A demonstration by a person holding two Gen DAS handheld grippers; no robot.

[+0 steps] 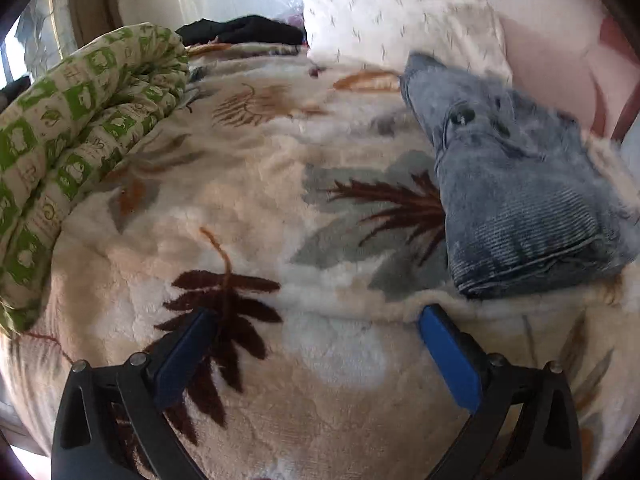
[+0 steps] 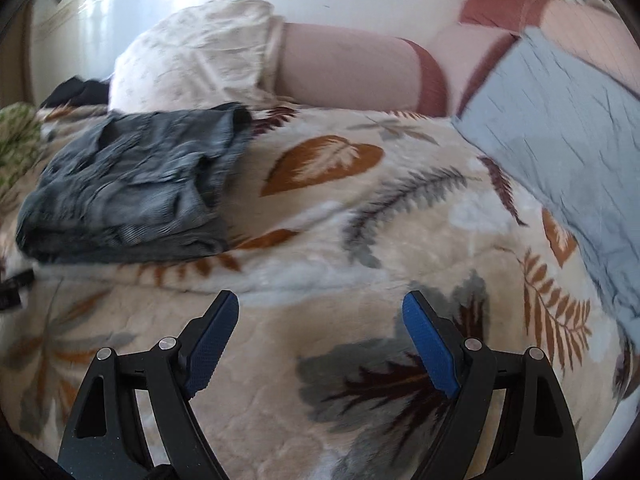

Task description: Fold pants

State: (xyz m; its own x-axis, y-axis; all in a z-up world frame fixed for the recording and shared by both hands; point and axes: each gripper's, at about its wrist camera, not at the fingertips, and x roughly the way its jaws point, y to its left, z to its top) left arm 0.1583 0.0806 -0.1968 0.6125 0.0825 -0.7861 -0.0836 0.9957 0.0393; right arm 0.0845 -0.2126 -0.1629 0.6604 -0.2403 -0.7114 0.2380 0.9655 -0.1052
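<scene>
Bright daylight, source ahead of both grippers: glossy white wall blown out with glare. Motion blur smears the blue-grey folded denim pants and far bedding. Fisheye bends edges; dark vignette at corners. Shadows soft.

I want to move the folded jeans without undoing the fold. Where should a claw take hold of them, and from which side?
Grip the thick rounded fold edge of the folded jeans, the end nearest the cameras. Come in low from that near side, one finger sliding under the stack on the leaf-pattern blanket. There all layers meet in one bundle; the far end looks loose and rumpled. Both the left claw and the right claw are open and empty.
</scene>
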